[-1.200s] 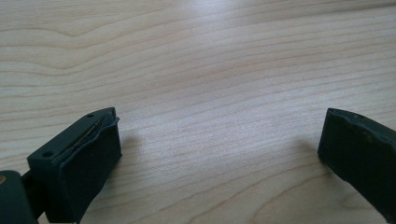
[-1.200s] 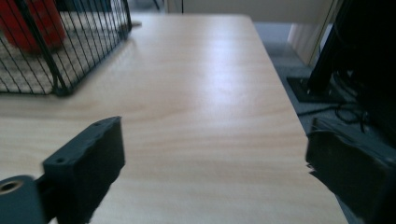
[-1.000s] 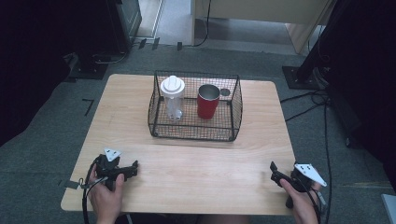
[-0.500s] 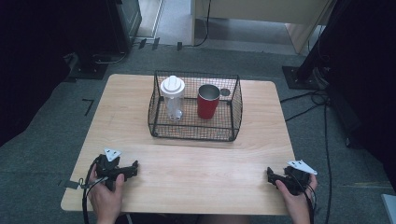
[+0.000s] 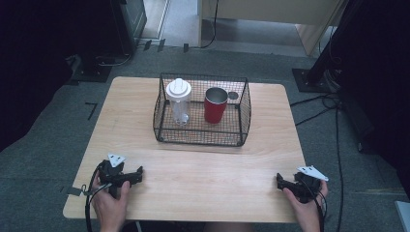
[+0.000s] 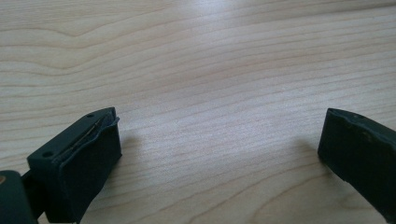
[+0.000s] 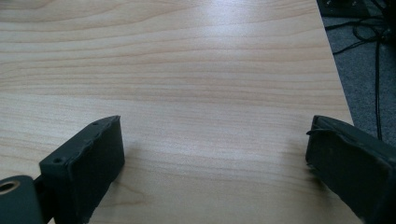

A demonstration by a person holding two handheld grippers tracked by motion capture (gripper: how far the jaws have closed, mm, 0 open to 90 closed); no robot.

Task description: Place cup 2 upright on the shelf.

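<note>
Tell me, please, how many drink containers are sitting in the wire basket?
2: a clear bottle with a white lid on the left side of the wire basket, and a red cup upright to its right. Nothing else seems hidden inside.

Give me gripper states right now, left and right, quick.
Left gripper: open, nothing between the jaws, low over the bare table.
Right gripper: open, holding nothing, jaws have just been opening.

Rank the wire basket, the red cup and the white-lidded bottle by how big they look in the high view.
1. wire basket, clearly largest, holding both others.
2. white-lidded bottle, slightly taller.
3. red cup, though it is close to the bottle.
</note>
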